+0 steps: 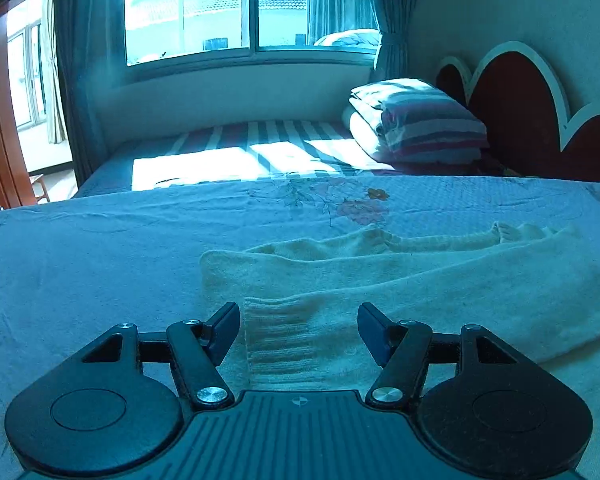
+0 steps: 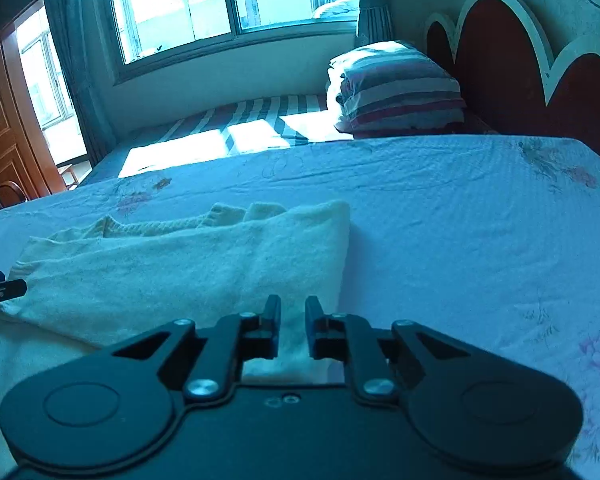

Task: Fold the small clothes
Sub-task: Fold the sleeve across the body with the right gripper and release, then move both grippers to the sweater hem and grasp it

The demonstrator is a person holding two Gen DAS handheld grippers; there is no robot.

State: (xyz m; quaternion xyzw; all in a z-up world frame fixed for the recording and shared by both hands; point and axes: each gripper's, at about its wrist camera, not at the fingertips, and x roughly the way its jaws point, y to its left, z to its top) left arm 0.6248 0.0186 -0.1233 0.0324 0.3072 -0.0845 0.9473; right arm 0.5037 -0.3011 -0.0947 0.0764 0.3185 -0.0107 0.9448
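The cream sweater (image 1: 380, 280) lies half-folded on the blue sheet (image 1: 80, 260), so this looks mid-fold to me. The left gripper (image 1: 298, 320) is spread open over the ribbed hem, not pinching; the right gripper (image 2: 293, 322) is nearly closed, a narrow gap over the near edge, no clear grip. Next probably needs both pinching that edge to fold across.

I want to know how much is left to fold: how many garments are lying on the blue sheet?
1: a cream knitted garment, already folded over, lies on the blue sheet right ahead of both grippers. Anything under it would be hidden.
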